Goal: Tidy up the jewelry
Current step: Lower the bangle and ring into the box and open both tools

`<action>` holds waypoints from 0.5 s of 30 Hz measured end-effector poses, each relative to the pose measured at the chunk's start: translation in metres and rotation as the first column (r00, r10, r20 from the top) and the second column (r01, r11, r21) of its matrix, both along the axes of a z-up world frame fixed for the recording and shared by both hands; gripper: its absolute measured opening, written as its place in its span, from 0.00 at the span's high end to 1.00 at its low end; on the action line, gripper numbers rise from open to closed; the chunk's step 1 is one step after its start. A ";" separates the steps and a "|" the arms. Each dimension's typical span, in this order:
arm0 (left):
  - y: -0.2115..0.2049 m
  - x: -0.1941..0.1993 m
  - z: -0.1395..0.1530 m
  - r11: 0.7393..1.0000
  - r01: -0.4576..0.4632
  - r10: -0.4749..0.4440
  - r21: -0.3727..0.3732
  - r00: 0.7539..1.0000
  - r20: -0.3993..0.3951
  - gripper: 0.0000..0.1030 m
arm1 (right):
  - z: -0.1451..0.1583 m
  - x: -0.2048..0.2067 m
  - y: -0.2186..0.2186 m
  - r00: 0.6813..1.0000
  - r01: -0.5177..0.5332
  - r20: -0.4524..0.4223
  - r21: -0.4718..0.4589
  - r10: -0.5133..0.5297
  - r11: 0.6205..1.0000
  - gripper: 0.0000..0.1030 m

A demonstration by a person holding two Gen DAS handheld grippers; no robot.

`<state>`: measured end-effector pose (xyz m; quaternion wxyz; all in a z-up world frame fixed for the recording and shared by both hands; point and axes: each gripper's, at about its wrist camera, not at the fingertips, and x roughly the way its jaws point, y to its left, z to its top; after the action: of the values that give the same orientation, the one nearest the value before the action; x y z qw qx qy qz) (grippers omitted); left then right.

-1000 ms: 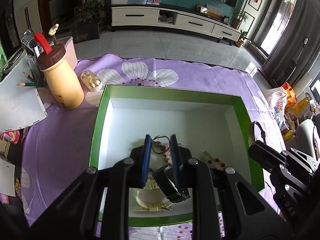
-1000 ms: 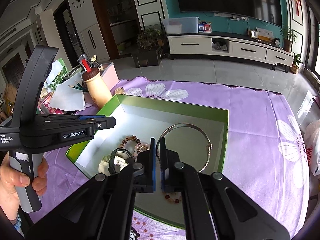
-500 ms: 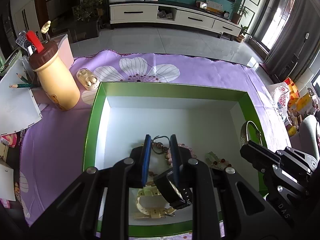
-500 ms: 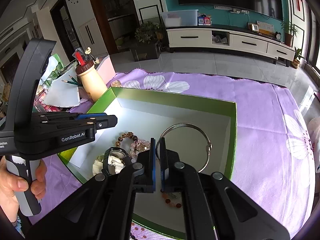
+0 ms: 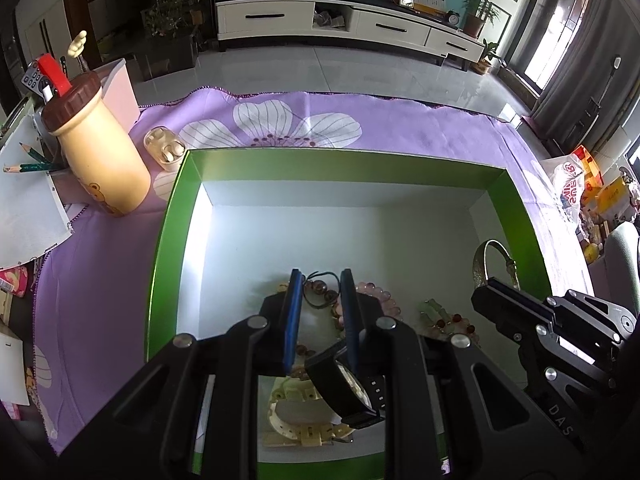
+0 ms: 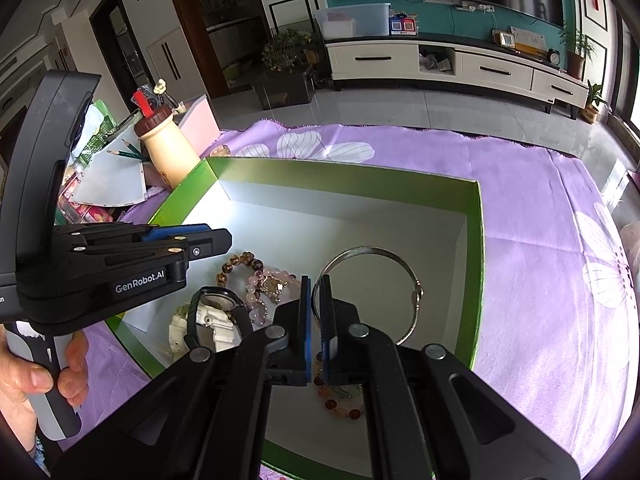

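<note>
Both tools have lifted, right tool (image 6: 317, 312) pinching thin round metal bangle (image 6: 372, 292)

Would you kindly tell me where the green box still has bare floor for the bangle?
The box floor is bare along its far wall and left side. The near part is crowded with bead bracelets and watches; the bangle hangs at the right.

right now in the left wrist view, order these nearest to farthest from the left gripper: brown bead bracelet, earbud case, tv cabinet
1. brown bead bracelet, in the green box between the left gripper fingers.
2. earbud case, on the cloth past the box's far-left corner.
3. tv cabinet, across the room.
</note>
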<state>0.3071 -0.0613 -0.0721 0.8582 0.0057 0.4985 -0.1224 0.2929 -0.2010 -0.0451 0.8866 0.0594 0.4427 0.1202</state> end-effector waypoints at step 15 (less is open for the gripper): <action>-0.002 0.004 -0.008 1.000 0.006 -0.006 0.020 1.000 -0.013 0.82 | -0.009 0.006 0.000 0.999 0.010 -0.031 -0.004 -0.010 1.000 0.97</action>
<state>0.3110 -0.0635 -0.0800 0.8545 0.0151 0.5051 -0.1201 0.2984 -0.2012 -0.0537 0.8802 0.0618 0.4565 0.1141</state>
